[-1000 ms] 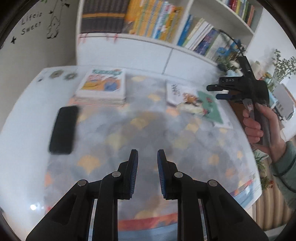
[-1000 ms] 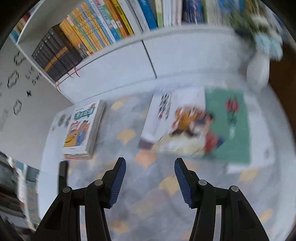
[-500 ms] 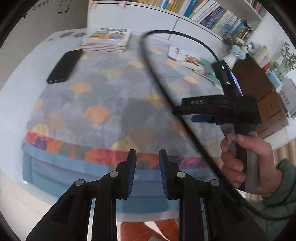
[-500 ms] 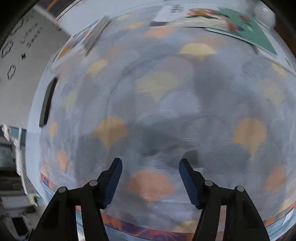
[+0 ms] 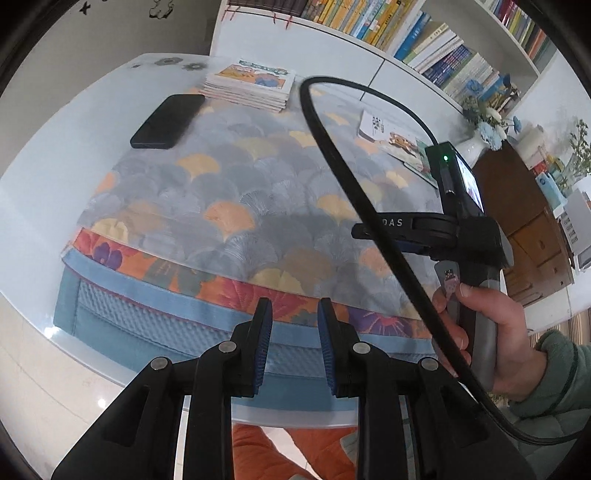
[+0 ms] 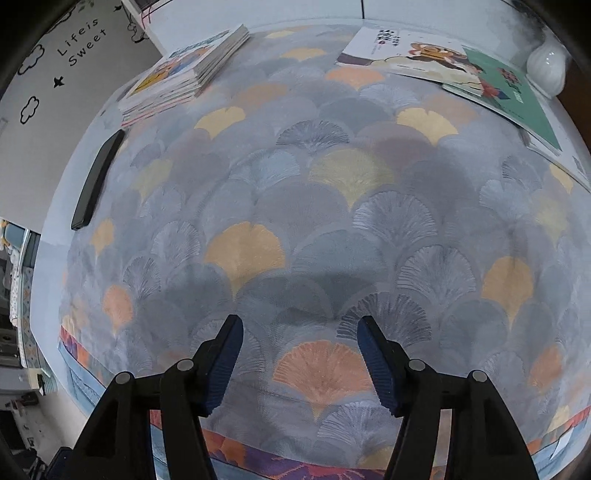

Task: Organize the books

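A stack of thin picture books (image 5: 251,83) (image 6: 173,79) lies at the far left of the patterned tablecloth (image 5: 240,192). Loose books lie overlapping at the far right: a white one with a cartoon cover (image 5: 391,136) (image 6: 417,55) and a green one (image 6: 517,96). My left gripper (image 5: 294,343) hangs over the table's near edge, jaws a narrow gap apart with nothing between them. My right gripper (image 6: 299,354) stands wide open and empty above the near part of the cloth. In the left wrist view the right gripper (image 5: 384,236) is held in a hand (image 5: 491,332).
A black phone (image 5: 168,120) (image 6: 98,181) lies at the cloth's left edge. A white vase (image 6: 546,66) stands by the loose books. A black cable (image 5: 332,147) arcs across the left wrist view. Behind the table is a bookshelf (image 5: 406,29), and to the right a wooden cabinet (image 5: 524,221).
Both grippers have drawn back from the books at the far side to the near edge of the table and sunk lower. The right jaws have spread wider. The books have not moved.
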A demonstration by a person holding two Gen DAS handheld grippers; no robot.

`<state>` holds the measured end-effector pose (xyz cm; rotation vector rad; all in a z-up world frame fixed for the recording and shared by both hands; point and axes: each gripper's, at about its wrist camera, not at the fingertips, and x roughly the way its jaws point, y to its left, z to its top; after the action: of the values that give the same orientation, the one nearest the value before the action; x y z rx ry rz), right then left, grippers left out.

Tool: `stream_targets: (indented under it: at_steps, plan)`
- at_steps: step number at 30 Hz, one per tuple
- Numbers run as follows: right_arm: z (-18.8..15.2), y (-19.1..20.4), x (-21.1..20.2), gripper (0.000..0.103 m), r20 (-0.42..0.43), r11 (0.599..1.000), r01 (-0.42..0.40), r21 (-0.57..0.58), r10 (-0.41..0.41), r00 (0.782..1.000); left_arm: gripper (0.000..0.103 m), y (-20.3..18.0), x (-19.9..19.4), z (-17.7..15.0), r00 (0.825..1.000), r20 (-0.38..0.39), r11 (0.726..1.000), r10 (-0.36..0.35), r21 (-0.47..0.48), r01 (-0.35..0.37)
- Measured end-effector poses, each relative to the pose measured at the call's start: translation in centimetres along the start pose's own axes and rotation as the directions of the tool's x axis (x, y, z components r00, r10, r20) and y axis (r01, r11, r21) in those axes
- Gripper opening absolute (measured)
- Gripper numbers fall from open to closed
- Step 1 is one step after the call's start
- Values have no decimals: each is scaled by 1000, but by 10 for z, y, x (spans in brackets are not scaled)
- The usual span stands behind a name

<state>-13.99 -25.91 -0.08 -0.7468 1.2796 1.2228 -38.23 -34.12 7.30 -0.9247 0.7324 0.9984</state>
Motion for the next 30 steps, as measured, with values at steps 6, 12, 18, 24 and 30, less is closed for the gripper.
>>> stream_targets:
  at_steps: [6,12,18,24,30]
  plan:
    - [-8,-11,-10,63,24,1000,15,-1,-14,1000,22,-1,6,1,1000,-23,1000,-18,7,19]
    - [-6,-22,-17,63,52,1000,15,7,-16,999,22,-11,8,2,1000,-17,999,-9,36,10]
    - [4,-34,-21,63,77,999,39,21,-40,996,22,-9,13,7,1000,-28,1000,-13,27,14]
    - [11,-38,-17,63,63,999,30,32,-32,998,22,-19,15,16,1000,-28,997,9,75,-7]
    - [16,-36,-17,63,74,999,15,32,-17,997,22,-28,16,16,1000,-29,996,11,86,-9]
